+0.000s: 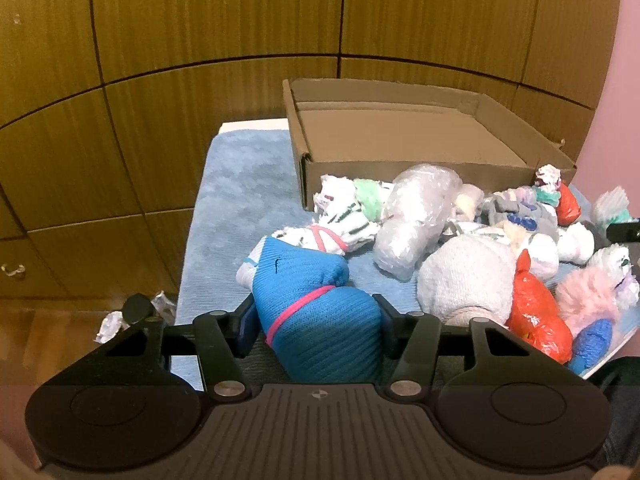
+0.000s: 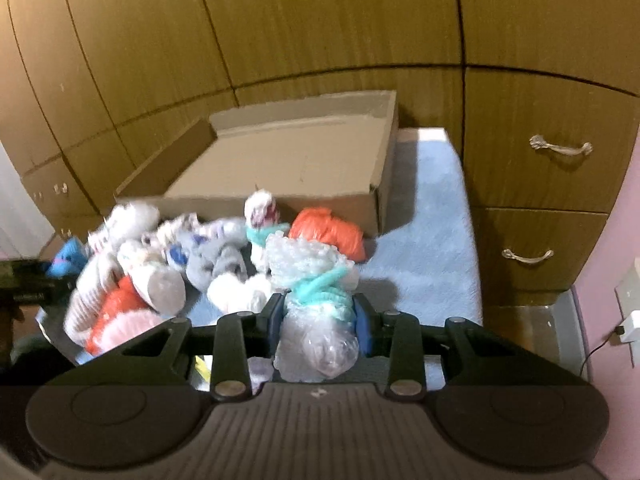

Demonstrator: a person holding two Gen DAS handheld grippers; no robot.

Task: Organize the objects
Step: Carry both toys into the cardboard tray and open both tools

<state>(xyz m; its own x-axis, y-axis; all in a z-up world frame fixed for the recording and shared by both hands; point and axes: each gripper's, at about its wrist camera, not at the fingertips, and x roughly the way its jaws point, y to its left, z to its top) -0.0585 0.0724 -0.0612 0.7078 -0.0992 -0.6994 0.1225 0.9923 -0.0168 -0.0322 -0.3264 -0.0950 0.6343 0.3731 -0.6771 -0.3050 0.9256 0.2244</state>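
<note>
A blue knitted bundle (image 1: 312, 280) tied with a pink band lies on the blue towel (image 1: 240, 208), and my left gripper (image 1: 316, 322) is shut on its near end, pads against both sides. In the right wrist view a bubble-wrap bundle (image 2: 312, 264) bound with a teal band sits between the fingers of my right gripper (image 2: 318, 320), which is shut on it. An open cardboard box (image 1: 400, 164) stands behind the pile with nothing in it, also in the right view as the box (image 2: 224, 204).
Several tied bundles crowd the towel: a white knitted one (image 1: 464, 280), red plastic ones (image 1: 536, 316) (image 2: 328, 232), a bubble-wrap one (image 1: 416, 216). Wooden wardrobe doors (image 1: 200, 40) and drawers (image 2: 540, 184) stand close behind. Crumpled paper (image 1: 110, 324) lies on the floor at the left.
</note>
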